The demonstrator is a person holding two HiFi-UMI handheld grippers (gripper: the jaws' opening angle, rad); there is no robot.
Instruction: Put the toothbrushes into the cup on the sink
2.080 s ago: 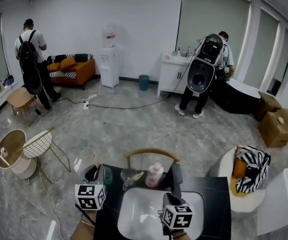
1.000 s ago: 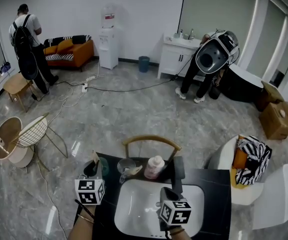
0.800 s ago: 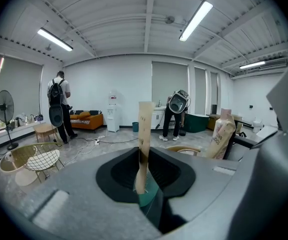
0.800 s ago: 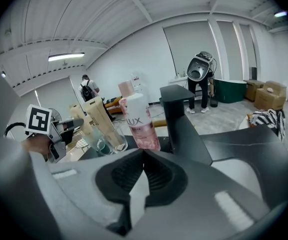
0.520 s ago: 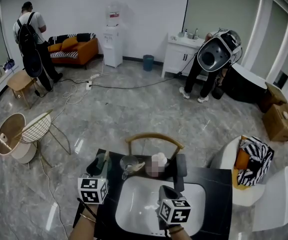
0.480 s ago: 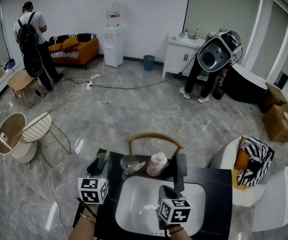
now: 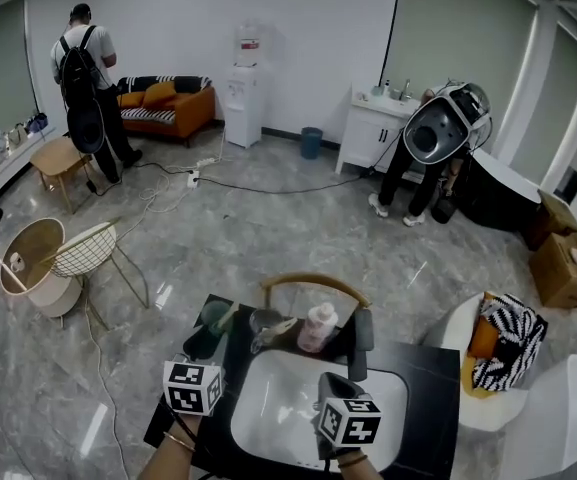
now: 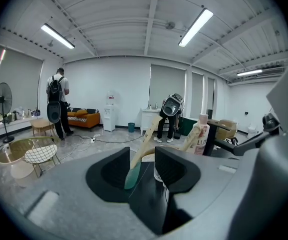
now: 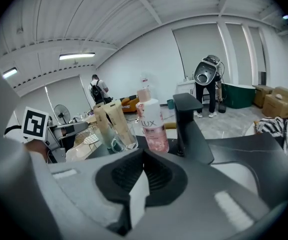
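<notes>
Left gripper opening, toothbrush loose between jaws; handle leans top-first toward cup just beside (right gripper shut, empty, farther off).

Over the basin: wide open, clear run | back rim: crowded, cup with wrapped toothbrushes poking up, pink bottle just beside, black faucet next along | behind: chair back arcs close | counter right of basin: bare, room to pass
</notes>
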